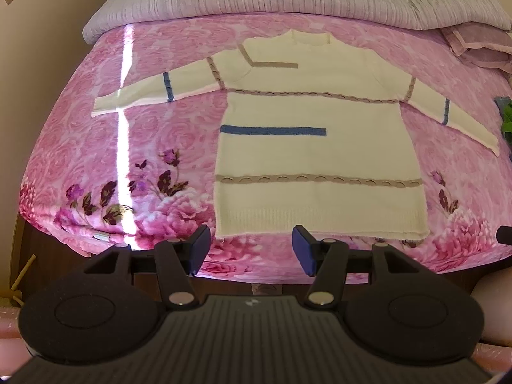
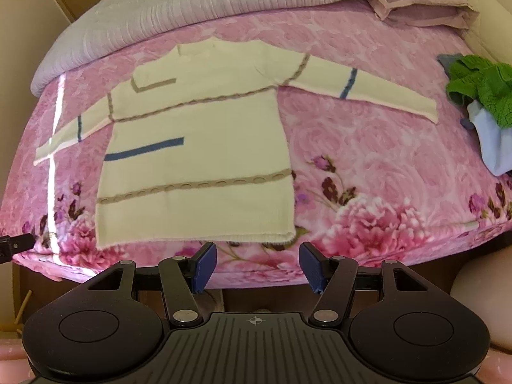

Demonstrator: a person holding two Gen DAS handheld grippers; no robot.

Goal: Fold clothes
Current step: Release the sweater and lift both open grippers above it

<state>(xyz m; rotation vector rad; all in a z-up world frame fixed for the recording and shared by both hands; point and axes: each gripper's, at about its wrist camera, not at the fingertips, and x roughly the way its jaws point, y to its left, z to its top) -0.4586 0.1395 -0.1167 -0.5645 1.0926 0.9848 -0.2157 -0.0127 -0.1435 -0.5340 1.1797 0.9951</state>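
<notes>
You are at the very start — the sweater lies flat on the pink floral bedspread, both sleeves spread out, nothing folded yet. Your left gripper and right gripper hang above the near hem with fingers apart and empty. I judge the next move is to bring one sleeve across the body. It is cream knit with beige and blue stripes — soft, easy to wrinkle.

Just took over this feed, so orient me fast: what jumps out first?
A cream sweater with tan and blue stripes lies flat, sleeves spread, on the pink floral bedspread. Both the left gripper and right gripper hang open near its hem. A green knit pile sits far right.
</notes>
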